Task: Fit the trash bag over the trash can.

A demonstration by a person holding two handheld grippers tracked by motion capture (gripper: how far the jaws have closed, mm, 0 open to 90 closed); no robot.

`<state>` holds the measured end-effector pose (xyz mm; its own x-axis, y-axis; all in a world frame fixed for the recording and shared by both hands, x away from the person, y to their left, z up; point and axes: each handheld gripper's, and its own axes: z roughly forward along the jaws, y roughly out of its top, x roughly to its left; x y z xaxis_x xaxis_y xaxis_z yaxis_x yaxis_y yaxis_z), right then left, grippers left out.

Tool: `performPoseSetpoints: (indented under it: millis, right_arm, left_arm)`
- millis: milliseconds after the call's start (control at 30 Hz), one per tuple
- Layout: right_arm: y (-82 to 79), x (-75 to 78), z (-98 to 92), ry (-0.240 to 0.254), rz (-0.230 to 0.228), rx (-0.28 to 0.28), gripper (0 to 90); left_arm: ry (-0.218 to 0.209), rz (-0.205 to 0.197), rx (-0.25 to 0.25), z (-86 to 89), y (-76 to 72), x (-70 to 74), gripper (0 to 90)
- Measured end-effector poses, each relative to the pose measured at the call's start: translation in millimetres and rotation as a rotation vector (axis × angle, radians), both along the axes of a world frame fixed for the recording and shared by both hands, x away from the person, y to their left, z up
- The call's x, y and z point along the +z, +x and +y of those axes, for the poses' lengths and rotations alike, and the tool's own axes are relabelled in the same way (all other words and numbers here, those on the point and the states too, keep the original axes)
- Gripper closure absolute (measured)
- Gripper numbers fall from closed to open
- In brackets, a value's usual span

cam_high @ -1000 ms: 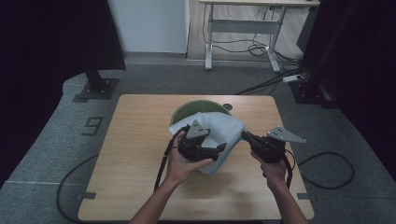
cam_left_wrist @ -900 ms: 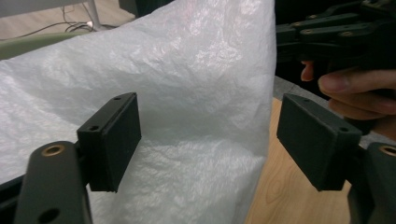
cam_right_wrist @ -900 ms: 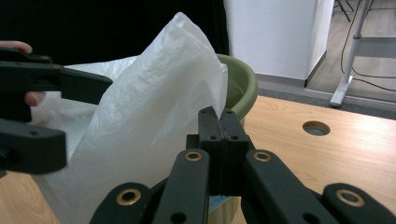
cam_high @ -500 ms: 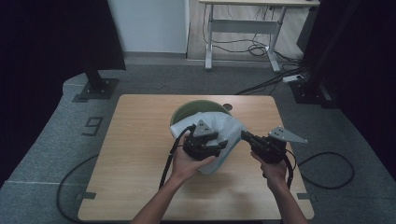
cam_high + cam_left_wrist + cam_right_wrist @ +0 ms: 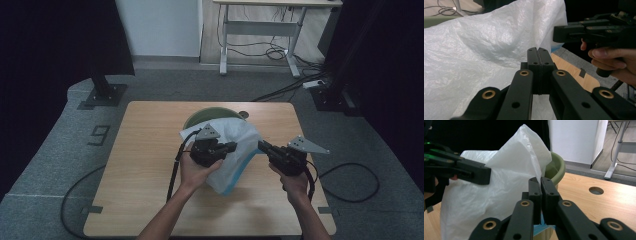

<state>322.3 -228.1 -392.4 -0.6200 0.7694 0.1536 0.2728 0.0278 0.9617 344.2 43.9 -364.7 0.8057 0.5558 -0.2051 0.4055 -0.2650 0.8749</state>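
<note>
Left gripper [image 5: 539, 56]: jaws just clamped on the white bag [image 5: 235, 150].
Right gripper [image 5: 540, 185]: clenched on bag edge.
Done: both grips set.
Left: likely lining the green bin [image 5: 210, 116] behind both grippers.

The high view is dim overall — dark curtains at both sides swallow the light, and the brightest zones are the white wall [image 5: 160, 27] and the pale floor at the top. The table [image 5: 150, 145] is evenly lit, with soft, faint shadows under the forearms. The white bag [image 5: 474, 42] reads brightest in both gripper views (slight glare on its crinkles, no clipping). Near jaws are soft-focused at the lower edge — backgrounds stay moderately sharp. No motion blur is evident.
</note>
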Motion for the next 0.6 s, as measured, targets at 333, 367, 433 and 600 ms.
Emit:
performPoseSetpoints:
  millis: [333,367,433,600]
  right_arm:
    - [-18.2,-0.2,-7.8,-0.012,-0.035,-0.036,64.8]
    - [-22.1,-1.6,-9.1,-0.016,-0.037,-0.041,64.2]
    - [-28.1,-5.1,-11.6,-0.019,-0.035,-0.038,64.1]
    - [-35.7,-17.5,-14.1,-0.031,-0.022,-0.017,64.2]
  left_arm:
    - [-0.09,0.031,0.033,19.3,12.1,4.8,89.7]
    - [-0.09,0.031,0.033,19.3,12.1,4.8,89.7]
    - [-0.108,0.044,0.039,24.2,15.1,5.1,89.7]
    - [-0.128,0.051,0.05,32.2,16.6,8.3,89.7]
